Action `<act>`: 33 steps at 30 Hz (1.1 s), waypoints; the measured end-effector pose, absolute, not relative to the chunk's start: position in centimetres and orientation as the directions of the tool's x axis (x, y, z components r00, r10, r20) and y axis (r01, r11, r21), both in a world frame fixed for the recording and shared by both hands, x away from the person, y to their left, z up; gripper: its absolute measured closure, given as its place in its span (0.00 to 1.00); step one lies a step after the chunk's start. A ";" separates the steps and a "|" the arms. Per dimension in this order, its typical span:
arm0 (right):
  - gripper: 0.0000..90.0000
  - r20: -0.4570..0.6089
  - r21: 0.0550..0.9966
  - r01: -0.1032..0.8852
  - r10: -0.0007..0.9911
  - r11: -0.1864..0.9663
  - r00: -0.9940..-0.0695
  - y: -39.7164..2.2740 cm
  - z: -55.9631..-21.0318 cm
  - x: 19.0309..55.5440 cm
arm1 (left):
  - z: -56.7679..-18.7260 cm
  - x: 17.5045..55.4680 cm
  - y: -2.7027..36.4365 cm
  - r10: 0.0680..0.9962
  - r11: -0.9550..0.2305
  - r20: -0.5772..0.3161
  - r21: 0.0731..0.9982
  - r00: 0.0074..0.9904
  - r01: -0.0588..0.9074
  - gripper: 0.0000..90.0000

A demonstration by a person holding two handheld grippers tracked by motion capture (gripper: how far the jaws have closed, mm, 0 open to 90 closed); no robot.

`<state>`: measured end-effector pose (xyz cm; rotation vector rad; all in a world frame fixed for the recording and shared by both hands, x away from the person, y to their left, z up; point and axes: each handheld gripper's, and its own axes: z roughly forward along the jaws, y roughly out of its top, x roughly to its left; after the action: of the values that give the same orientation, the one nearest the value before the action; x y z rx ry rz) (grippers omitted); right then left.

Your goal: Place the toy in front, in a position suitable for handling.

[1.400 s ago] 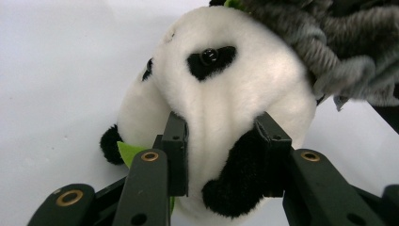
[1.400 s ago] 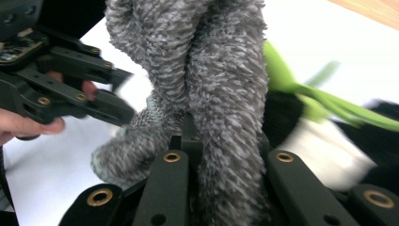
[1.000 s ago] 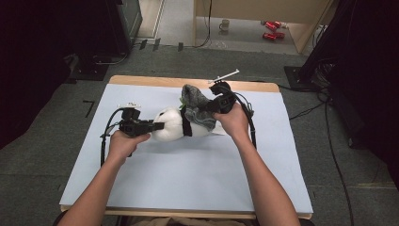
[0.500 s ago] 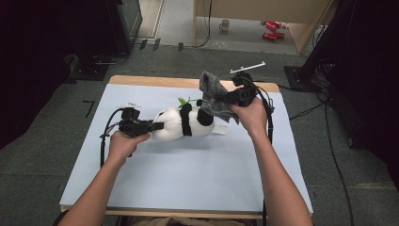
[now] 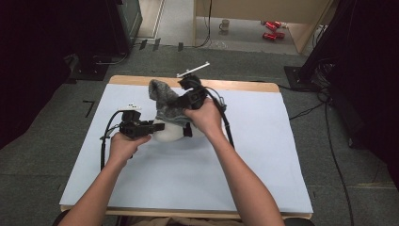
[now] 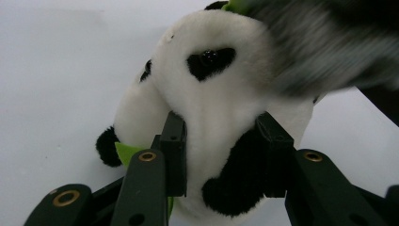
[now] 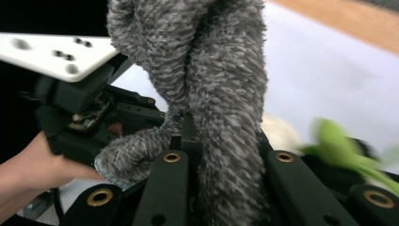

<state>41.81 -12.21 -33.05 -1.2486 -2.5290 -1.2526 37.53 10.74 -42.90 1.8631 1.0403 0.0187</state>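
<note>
Two grippers worked at mid-frame: the left gripper [image 6: 221,155] pinched the panda toy [image 6: 211,94] on the white table [image 5: 263,155] while the right gripper [image 7: 221,155], clamped on the grey sock [image 7: 221,84], pulled hard enough, I judged, to drag the panda loose.

a plush panda [image 6: 211,108], white with black eye patches, ears and limbs and a bit of green leaf by it, lies on its side near the middle of the table's pale sheet. a fuzzy grey knitted sock [image 7: 221,94] hangs bunched and folded above the panda's head end, lifted off the table and draping down against it.
</note>
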 end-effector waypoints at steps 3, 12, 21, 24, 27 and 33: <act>0.86 0.371 0.603 0.703 0.648 0.376 -0.665 -10.1 -34.9 42.2 | -42.8 37.4 10.7 0.659 -0.178 -0.387 0.752 0.645 0.634 0.69; 0.86 0.305 0.600 0.692 0.685 0.402 -0.662 -12.3 -36.0 41.7 | -43.2 37.6 11.0 0.676 -0.182 -0.393 0.730 0.623 0.658 0.69; 0.86 0.231 0.620 0.690 0.754 0.374 -0.616 -20.3 -35.3 40.1 | -43.2 37.8 10.9 0.675 -0.179 -0.398 0.729 0.622 0.661 0.69; 0.86 0.260 0.629 0.703 0.762 0.333 -0.594 -22.3 -35.2 39.9 | -43.2 37.9 10.9 0.671 -0.176 -0.402 0.730 0.623 0.661 0.69; 0.86 0.298 0.633 0.713 0.755 0.301 -0.584 -23.5 -35.3 39.8 | -43.2 37.9 10.9 0.669 -0.177 -0.404 0.728 0.624 0.662 0.69; 0.86 0.314 0.649 0.713 0.762 0.264 -0.567 -25.0 -35.3 39.5 | -43.2 38.1 11.1 0.643 -0.157 -0.453 0.712 0.618 0.685 0.72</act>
<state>39.53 -25.04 -35.25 -1.4882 -2.5456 -1.2521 38.09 11.10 -43.24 1.8545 1.0648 -0.0529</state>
